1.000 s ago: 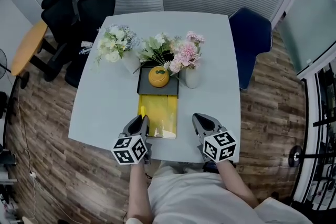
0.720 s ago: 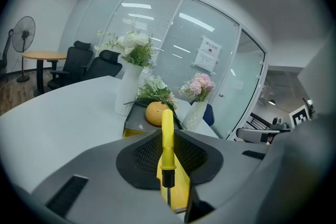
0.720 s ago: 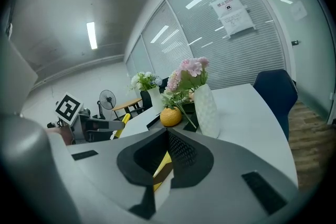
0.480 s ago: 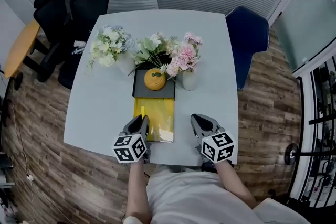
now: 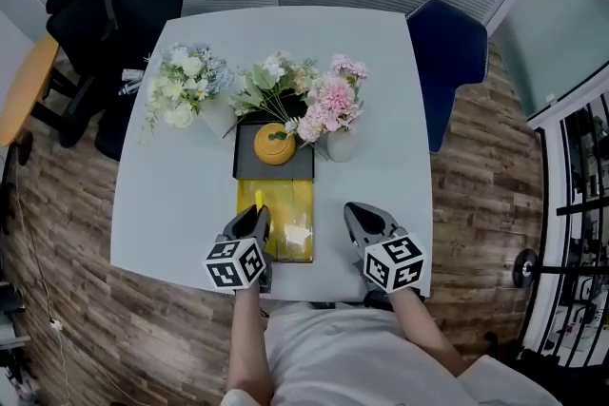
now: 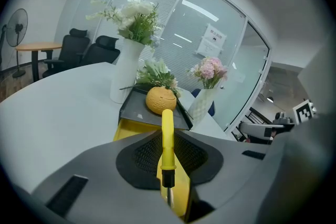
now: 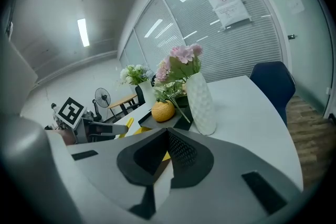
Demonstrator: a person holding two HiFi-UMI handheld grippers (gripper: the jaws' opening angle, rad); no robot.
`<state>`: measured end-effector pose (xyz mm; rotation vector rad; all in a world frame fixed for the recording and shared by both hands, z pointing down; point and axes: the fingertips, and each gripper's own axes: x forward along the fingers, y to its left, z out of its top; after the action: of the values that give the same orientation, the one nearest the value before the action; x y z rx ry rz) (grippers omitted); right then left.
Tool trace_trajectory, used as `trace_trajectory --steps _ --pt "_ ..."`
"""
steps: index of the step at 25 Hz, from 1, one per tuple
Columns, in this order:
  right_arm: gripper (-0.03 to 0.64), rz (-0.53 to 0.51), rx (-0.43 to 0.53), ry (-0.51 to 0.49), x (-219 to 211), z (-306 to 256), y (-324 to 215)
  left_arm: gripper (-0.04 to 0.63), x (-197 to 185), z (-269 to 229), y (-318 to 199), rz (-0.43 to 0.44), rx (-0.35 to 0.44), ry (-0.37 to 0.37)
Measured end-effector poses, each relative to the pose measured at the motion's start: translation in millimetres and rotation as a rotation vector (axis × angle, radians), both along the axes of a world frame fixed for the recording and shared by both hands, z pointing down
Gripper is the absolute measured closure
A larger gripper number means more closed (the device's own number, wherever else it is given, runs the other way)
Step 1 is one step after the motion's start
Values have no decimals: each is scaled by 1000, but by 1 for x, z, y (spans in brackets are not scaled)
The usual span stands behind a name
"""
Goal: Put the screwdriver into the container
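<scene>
Left gripper (image 5: 255, 218): clamped on yellow screwdriver (image 6: 167, 136) | yellow container (image 6: 127, 131): just ahead, slightly right | advice: bring it over the middle, lower flat, then let go | right gripper (image 7: 167, 132): closed, empty

My left gripper (image 5: 259, 214) sits low on the left of the head view, aimed forward and tipped somewhat down, with the left cube (image 5: 235, 263) at its rear, nearest my body. Its jaws press on a screwdriver (image 6: 167, 136): the yellow handle sticks out ahead past the tips, and the black collar and shaft lie back between the pads. My right gripper (image 5: 357, 212) is about level with the left one and well apart from it, also aimed forward and slightly down, with the right cube (image 5: 394, 263) behind. Its jaws meet at the tips with nothing between them. My left forearm (image 5: 249, 338) and right forearm (image 5: 430, 338) run back from the grippers to my torso
</scene>
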<state>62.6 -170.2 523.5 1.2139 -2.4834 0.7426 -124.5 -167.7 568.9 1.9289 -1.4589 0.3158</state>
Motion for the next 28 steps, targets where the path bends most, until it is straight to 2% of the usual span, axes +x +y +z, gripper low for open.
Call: trace_trajectory --steps 10,28 --pt "601 28 -36 17 6 16 -17 529 6 38 -16 29 -91 -6" --pt "601 42 -95 48 10 39 -26 528 6 90 -21 49 -241 -66"
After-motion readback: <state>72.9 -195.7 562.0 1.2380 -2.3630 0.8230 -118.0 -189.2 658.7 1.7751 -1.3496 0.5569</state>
